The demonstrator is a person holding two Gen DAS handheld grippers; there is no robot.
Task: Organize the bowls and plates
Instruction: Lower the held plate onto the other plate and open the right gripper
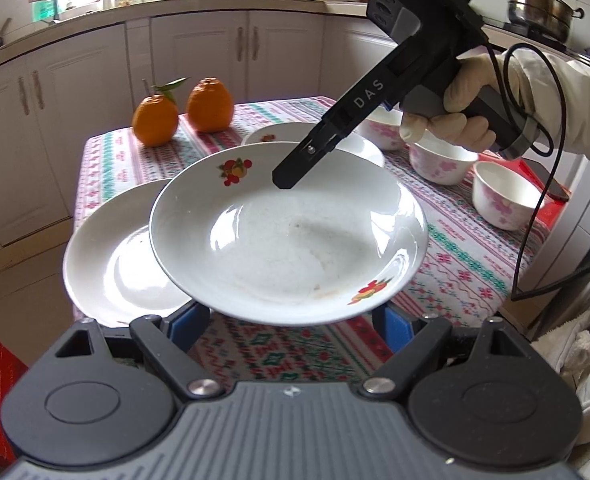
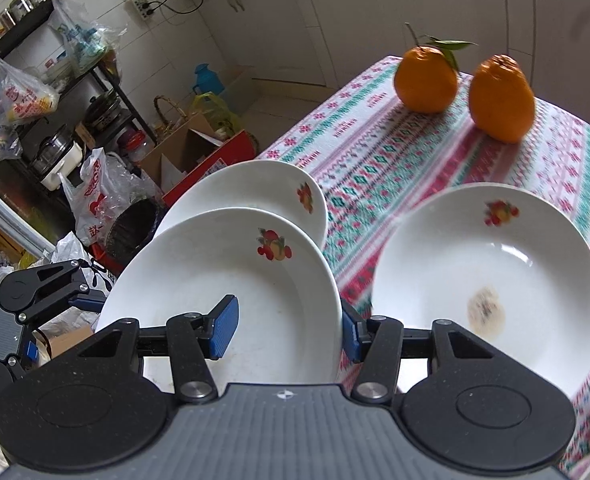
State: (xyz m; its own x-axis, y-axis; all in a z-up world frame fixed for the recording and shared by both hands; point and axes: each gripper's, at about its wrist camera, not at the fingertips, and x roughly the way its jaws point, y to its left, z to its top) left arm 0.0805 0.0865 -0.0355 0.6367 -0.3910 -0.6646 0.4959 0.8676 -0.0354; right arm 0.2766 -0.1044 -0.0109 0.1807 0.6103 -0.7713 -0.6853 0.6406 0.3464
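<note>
Right gripper wide, one pad inside and one outside the rim of the fruit-print plate; not clamped. Below the near rim, left gripper spread wide too, gripping nothing. Overlaps a second plate at the table edge; third plate apart, bowls beyond. Probably mid-stacking. Next: pinch the rim, settle squarely into the lower plate, avoid nudging it off.

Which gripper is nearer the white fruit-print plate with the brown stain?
Right. The right gripper straddles the rim of the neighbouring clean plate, just beside the stained plate. The left gripper sits at the clean plate's far edge.
</note>
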